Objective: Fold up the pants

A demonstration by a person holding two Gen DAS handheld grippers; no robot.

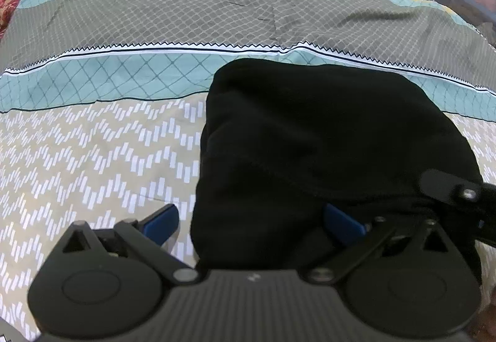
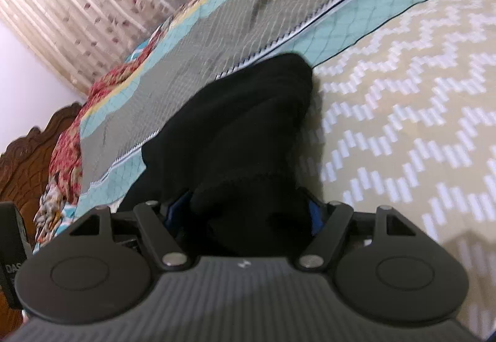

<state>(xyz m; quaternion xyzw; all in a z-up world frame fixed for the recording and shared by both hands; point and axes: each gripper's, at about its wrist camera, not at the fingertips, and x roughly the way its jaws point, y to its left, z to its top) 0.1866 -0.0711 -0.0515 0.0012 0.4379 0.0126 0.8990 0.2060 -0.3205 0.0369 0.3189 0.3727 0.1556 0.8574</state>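
The black pants (image 1: 325, 137) lie in a folded bundle on the patterned bedsheet (image 1: 93, 149) of a bed, across the beige zigzag band and reaching the teal diamond stripe.

In the left wrist view, the left gripper (image 1: 251, 221) stands spread wide at the bundle's near left edge. Its left blue pad (image 1: 162, 219) sits over bare sheet, clear of the cloth. Its right pad (image 1: 341, 222) lies against the dark fabric, not squeezing it, so nothing is clamped.

In the right wrist view, the right gripper (image 2: 248, 211) has a thick roll of the pants (image 2: 248, 131) between its fingers. The blue pads are mostly hidden behind the cloth, so I cannot tell whether they press on it.
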